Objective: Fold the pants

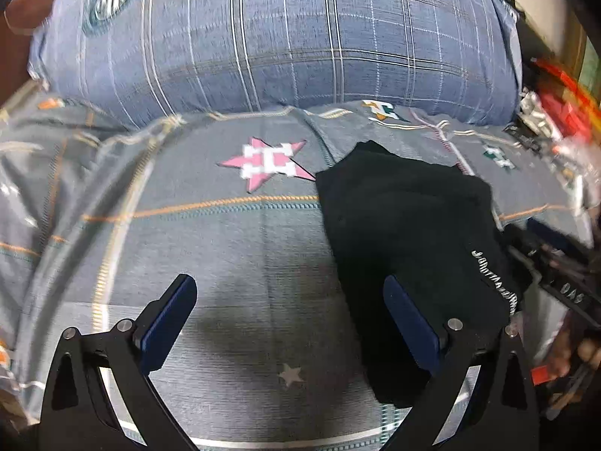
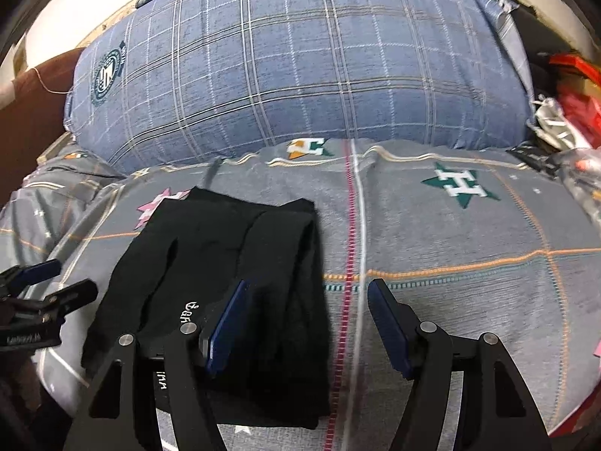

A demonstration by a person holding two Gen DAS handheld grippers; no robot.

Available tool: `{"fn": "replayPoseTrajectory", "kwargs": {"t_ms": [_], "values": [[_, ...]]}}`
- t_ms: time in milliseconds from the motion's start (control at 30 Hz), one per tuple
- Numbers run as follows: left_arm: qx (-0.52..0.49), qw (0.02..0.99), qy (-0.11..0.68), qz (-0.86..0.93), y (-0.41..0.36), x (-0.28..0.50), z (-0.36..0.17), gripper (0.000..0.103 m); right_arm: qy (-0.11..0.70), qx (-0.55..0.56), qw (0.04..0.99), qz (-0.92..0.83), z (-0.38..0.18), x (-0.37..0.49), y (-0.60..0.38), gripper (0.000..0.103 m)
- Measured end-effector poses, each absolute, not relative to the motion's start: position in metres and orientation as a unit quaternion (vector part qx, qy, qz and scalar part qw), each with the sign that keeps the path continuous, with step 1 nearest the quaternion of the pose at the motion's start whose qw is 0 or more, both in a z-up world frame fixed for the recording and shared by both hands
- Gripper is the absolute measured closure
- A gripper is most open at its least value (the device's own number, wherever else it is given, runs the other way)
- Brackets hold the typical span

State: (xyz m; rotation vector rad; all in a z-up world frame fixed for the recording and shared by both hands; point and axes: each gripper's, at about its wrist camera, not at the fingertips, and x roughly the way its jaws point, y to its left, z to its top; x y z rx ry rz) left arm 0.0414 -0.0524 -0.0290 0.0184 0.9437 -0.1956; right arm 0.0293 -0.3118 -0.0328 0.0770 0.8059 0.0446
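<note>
While the left wrist view is looking down at the bed [image 1: 225,233], the left claw [image 1: 289,312] is hanging spread wide over the grey patterned bedsheet, nothing between its blue pads. Folded black pants [image 1: 409,225] are lying on the sheet to the right, their near edge passing behind the right-hand finger [image 1: 409,323]. A pink star print [image 1: 268,161] is showing just left of the pants, and a blue plaid pillow [image 1: 285,45] is sitting at the far side.

Seen from the right wrist, the right claw [image 2: 304,323] is also standing spread, pinching nothing; its left finger [image 2: 225,330] is hovering above the pants [image 2: 225,248], the right one above bare sheet. At the left edge, the left claw [image 2: 56,282] is peeking in beside the pants.
</note>
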Motion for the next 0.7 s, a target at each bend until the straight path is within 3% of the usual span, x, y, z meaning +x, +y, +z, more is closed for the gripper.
{"fn": "replayPoseTrajectory", "kwargs": {"t_ms": [200, 700], "values": [[-0.050, 0.855, 0.495, -0.147, -0.055, 0.058, -0.042, 0.002, 0.420, 0.068, 0.904, 0.034, -0.047, 0.044, -0.319, 0.030], [-0.093, 0.813, 0.502, -0.280, -0.076, 0.061, -0.051, 0.002, 0.440, 0.181, 0.875, 0.093, -0.066, 0.074, -0.345, 0.028]]}}
